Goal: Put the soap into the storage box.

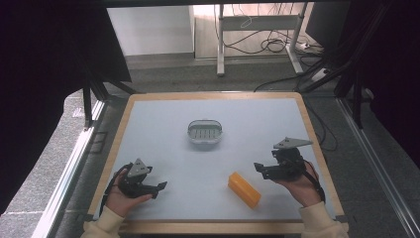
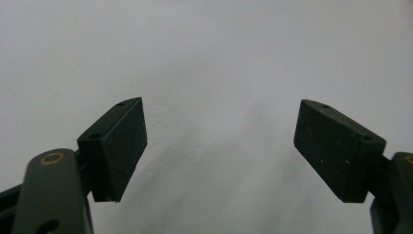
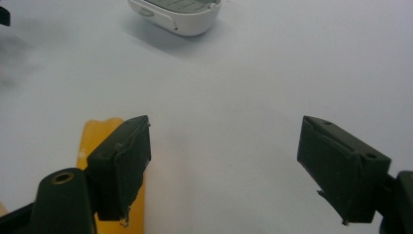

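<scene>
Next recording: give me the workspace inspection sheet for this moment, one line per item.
Surface: pale table with wooden edge.
Job's things: orange block lying flat near front; oval white dish at centre, apart from it.
Clutter: nothing seen.
Grippers: left hand-held gripper open, empty; right hand-held gripper open, empty, beside the block.
Cables: loose cables on floor beyond.
Surroundings: dark curtains, metal frame legs.

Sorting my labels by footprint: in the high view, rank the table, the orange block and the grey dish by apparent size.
1. Table, by far the largest.
2. Grey dish.
3. Orange block.
The dish and block look close in size; the block lies nearer the camera, so that order is unsure.
</scene>
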